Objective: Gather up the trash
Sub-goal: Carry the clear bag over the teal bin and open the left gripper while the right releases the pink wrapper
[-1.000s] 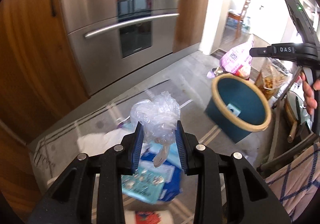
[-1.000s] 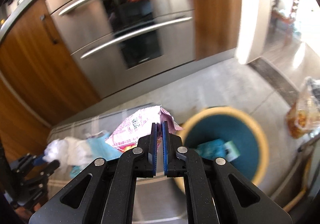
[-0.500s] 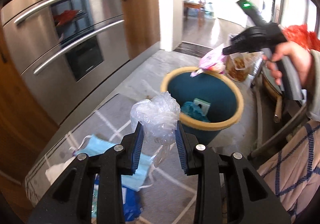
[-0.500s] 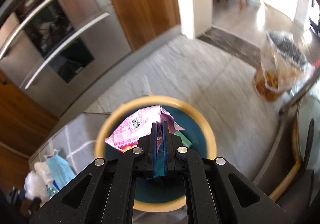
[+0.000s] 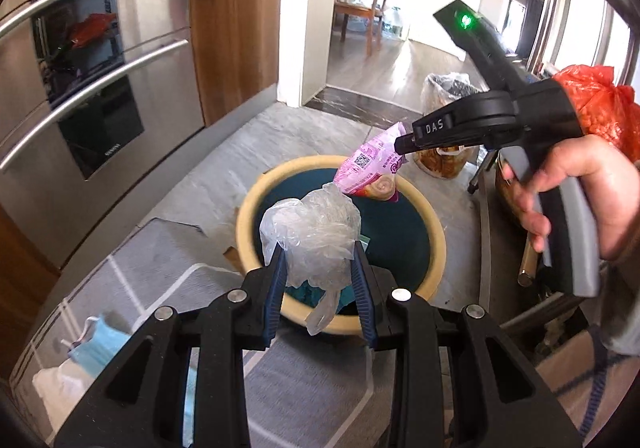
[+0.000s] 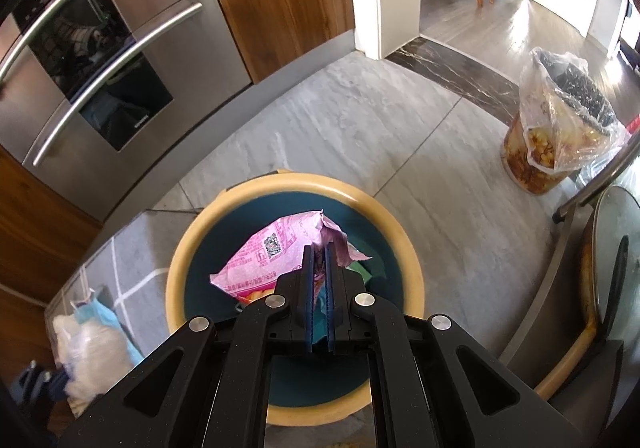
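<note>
Left claw (image 5: 318,268): closed on a crumpled clear plastic bag (image 5: 312,234), the wad bulging above its blue pads, a loose tail hanging below.
Right claw (image 6: 318,280): nearly closed, pinching the torn edge of a pink printed snack wrapper (image 6: 272,252), which hung to the claw's left.
Round teal bin with cream rim (image 6: 296,183): stood on the grey tiled floor directly beneath both claws; green scraps lay inside.
Light blue face mask (image 5: 100,340): lay low and left of the left claw, on a glass surface (image 5: 168,248), beside white tissue (image 6: 86,348).
Clear bag-lined tub of yellowish waste (image 6: 556,127): stood far right, well apart from the bin.
</note>
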`<state>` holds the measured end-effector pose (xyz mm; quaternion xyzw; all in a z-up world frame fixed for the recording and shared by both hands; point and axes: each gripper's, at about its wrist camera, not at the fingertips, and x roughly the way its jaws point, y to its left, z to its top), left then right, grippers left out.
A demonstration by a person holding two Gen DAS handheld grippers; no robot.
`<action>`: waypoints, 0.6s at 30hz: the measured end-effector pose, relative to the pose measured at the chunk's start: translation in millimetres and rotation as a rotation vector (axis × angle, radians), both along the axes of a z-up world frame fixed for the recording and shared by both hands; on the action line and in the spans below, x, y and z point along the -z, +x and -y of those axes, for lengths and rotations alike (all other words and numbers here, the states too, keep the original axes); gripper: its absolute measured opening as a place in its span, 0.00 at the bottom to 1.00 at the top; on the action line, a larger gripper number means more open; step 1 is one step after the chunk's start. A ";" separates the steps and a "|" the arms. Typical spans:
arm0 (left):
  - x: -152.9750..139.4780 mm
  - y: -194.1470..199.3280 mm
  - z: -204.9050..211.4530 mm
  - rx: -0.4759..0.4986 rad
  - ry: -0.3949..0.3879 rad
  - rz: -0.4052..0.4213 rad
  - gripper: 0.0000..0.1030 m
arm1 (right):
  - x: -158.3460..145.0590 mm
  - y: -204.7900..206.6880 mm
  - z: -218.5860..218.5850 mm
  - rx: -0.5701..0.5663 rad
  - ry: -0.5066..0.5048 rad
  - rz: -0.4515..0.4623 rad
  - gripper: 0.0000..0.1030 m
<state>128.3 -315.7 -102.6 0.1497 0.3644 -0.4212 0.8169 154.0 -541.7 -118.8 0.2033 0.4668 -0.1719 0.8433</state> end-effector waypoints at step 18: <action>19.3 23.8 35.5 0.009 0.019 0.001 0.44 | 4.8 -3.1 9.7 0.035 0.032 -0.008 0.06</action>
